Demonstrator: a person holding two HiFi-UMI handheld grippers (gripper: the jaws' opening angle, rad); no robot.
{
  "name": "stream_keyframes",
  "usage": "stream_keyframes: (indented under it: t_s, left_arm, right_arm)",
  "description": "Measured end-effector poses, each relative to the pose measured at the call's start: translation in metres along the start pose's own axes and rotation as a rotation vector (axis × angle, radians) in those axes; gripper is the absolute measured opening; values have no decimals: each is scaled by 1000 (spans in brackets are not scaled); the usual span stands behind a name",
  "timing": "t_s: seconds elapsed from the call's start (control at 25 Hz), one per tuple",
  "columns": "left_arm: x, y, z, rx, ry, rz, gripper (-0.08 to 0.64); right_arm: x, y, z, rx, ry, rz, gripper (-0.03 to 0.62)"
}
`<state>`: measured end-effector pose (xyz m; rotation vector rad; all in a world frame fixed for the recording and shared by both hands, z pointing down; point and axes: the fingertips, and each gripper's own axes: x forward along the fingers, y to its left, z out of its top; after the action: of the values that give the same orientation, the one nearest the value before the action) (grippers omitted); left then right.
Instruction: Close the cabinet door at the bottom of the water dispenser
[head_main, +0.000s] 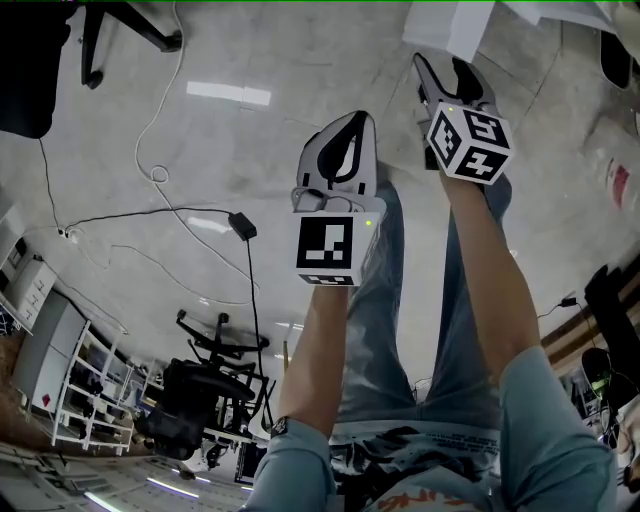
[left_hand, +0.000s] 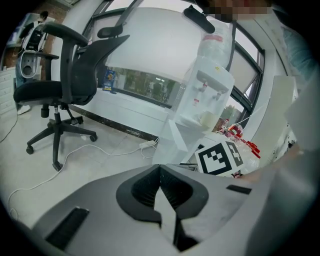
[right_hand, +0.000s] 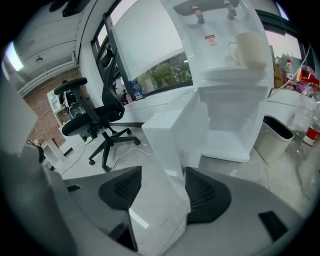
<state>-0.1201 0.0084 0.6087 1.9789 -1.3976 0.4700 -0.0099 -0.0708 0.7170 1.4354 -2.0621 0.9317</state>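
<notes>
The white water dispenser (right_hand: 225, 100) stands ahead, and its bottom cabinet door (right_hand: 172, 145) swings open toward me. My right gripper (right_hand: 162, 186) is open, with the door's free edge standing between its dark pads (right_hand: 120, 189); I cannot tell whether a pad touches it. In the head view the right gripper (head_main: 445, 68) reaches up to the white door (head_main: 455, 30). My left gripper (left_hand: 160, 169) is shut on nothing and hangs back, left of the right one. From there the dispenser (left_hand: 202, 100) and the open door (left_hand: 172, 142) are ahead. The left gripper (head_main: 352, 125) is over bare floor.
A black office chair (right_hand: 97, 122) stands left of the dispenser, also in the left gripper view (left_hand: 60, 85). A cream mug (right_hand: 247, 47) sits on the dispenser's tray. A white bin (right_hand: 276, 135) and bottles (right_hand: 307, 117) are at its right. Cables (head_main: 160, 170) trail over the floor.
</notes>
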Motion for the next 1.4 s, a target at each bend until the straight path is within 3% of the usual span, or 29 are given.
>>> stream_keyframes:
  t_s: [0.48,1.4]
  left_arm:
    - [6,-3,-12,-17,43,0,11]
    - [36,-58,-8,25,80,-63,11]
  right_arm:
    - [25,-13,0,110,-21,-80,262]
    - [2,-61,-9,61,23,-110,215]
